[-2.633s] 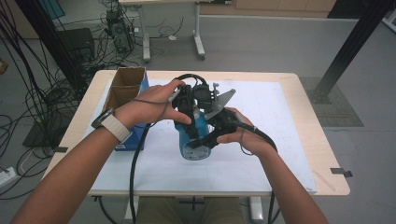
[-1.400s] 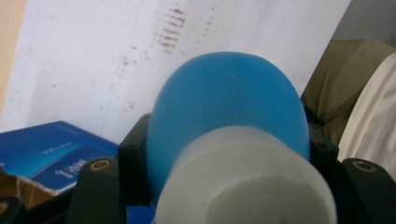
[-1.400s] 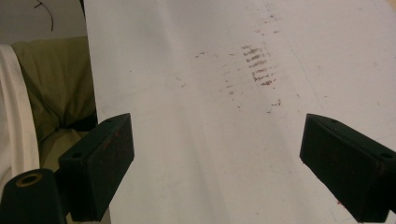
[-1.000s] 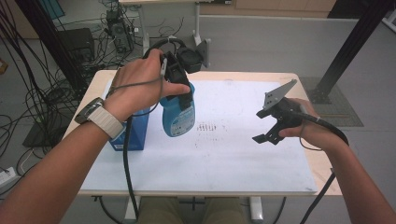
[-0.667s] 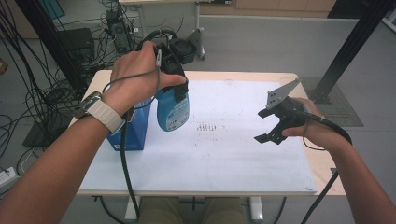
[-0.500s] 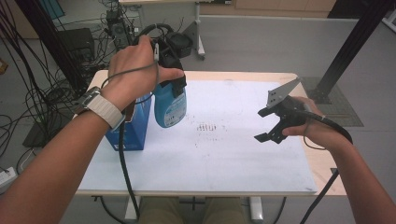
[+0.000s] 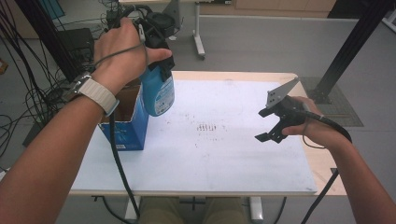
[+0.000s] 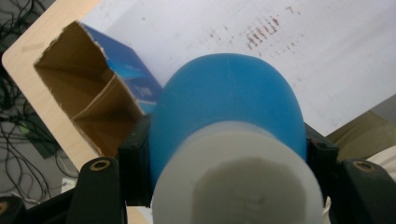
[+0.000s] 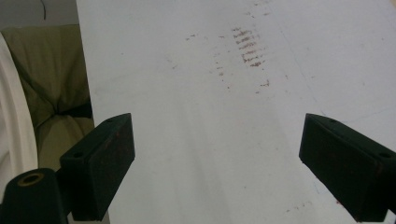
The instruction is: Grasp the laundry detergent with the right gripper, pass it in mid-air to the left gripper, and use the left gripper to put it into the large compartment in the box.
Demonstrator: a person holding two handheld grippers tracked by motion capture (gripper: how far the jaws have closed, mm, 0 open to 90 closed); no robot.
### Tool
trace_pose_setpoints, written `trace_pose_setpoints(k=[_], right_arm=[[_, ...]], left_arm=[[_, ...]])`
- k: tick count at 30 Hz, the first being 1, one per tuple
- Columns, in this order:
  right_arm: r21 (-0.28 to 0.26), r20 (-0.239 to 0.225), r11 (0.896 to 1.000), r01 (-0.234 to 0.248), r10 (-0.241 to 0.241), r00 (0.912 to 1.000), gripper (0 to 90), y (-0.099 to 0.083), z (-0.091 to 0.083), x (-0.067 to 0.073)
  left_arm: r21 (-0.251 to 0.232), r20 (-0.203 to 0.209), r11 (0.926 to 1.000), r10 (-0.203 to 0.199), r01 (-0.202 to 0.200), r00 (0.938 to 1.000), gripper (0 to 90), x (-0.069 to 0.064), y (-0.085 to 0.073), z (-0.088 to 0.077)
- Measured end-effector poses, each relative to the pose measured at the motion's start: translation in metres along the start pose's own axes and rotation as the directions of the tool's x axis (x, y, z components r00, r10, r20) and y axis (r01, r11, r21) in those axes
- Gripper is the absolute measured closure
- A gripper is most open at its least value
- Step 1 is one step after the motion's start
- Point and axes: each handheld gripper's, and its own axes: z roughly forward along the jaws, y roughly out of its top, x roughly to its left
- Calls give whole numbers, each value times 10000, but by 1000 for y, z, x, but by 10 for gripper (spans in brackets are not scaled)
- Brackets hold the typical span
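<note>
Blue bottle clamped in left gripper fingers above open cardboard box; right gripper fingers wide.

You're wearing a watch with a pale woven strap on the left wrist; both forearms are showing bare, no sleeves. Both grippers are looking matte black: the left gripper is trailing a dark cable, the right gripper is carrying a grey three-cornered plate with small holes and trailing its own black cable. Brass-ringed screw holes are showing at the jaw bases; the pads are looking flat, rectangular, with reddish smudges.
</note>
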Motion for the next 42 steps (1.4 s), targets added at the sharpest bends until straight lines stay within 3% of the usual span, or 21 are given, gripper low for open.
trace_pose_setpoints(k=[6, 11, 16, 25, 28, 42], right_arm=[[-120, 63, 9999, -75, 76, 10000, 105, 0, 0, -1], [-116, 66, 9998, -142, 142, 9999, 105, -1, 1, -3], [-67, 95, 9998, -161, 162, 9998, 105, -2, 3, -5], [-110, 171, 9996, -273, 275, 9995, 105, -5, 2, -6], [-86, 187, 9995, -301, 303, 9994, 105, -7, 3, -6], [-106, 99, 9988, -477, 478, 9988, 105, -12, 5, -7]], left_arm=[[-33, -150, 9946, -1037, 1037, 9945, 372, 14, -4, -1], [-102, -160, 9870, -1606, 1605, 9869, 372, 27, -8, -5], [-41, -274, 9813, -1925, 1925, 9809, 372, 36, -10, -7], [-99, -438, 9582, -2862, 2860, 9572, 373, 53, -15, -8], [-126, -494, 9473, -3204, 3202, 9460, 373, 59, -17, -7], [-231, -811, 9106, -4132, 4127, 9070, 373, 80, -23, 0]])
